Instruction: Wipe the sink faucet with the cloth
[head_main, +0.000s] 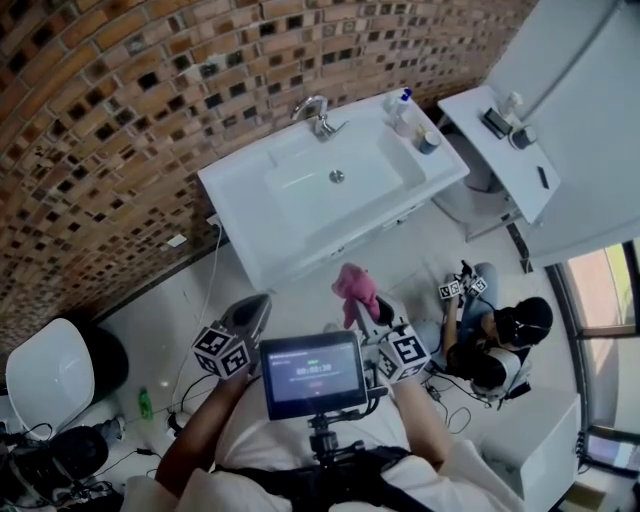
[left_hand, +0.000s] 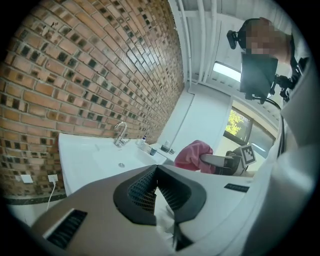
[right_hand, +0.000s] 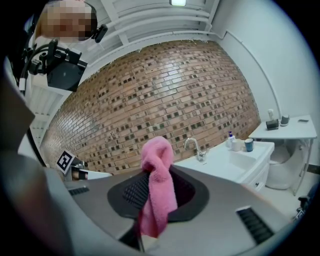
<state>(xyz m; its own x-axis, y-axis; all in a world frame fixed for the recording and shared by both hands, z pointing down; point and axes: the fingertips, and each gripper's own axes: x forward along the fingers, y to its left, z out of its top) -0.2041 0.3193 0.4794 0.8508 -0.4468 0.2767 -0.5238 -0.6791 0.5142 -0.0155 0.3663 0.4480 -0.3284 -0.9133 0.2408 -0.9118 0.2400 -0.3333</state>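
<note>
The white sink (head_main: 240, 195) stands against the brick wall, its chrome faucet (head_main: 318, 115) at the back rim. My right gripper (head_main: 363, 308) is held in the air short of the sink's front edge, shut on a pink cloth (head_main: 354, 288) that sticks up past the jaws. In the right gripper view the cloth (right_hand: 158, 182) drapes between the jaws of the right gripper (right_hand: 156, 172), with the faucet (right_hand: 194, 148) well beyond. My left gripper (head_main: 260, 303) is beside it, level with it. Its jaws touch at the tips of the left gripper (left_hand: 156, 167) and hold nothing. The faucet (left_hand: 120, 134) is far ahead.
Bottles (head_main: 403, 110) and a cup (head_main: 428, 141) stand on the sink's right corner. A white shelf (head_main: 500, 150) and a toilet (head_main: 470, 205) are to the right. A person (head_main: 500, 340) crouches on the floor at right. A white-lidded bin (head_main: 50, 375) stands at left.
</note>
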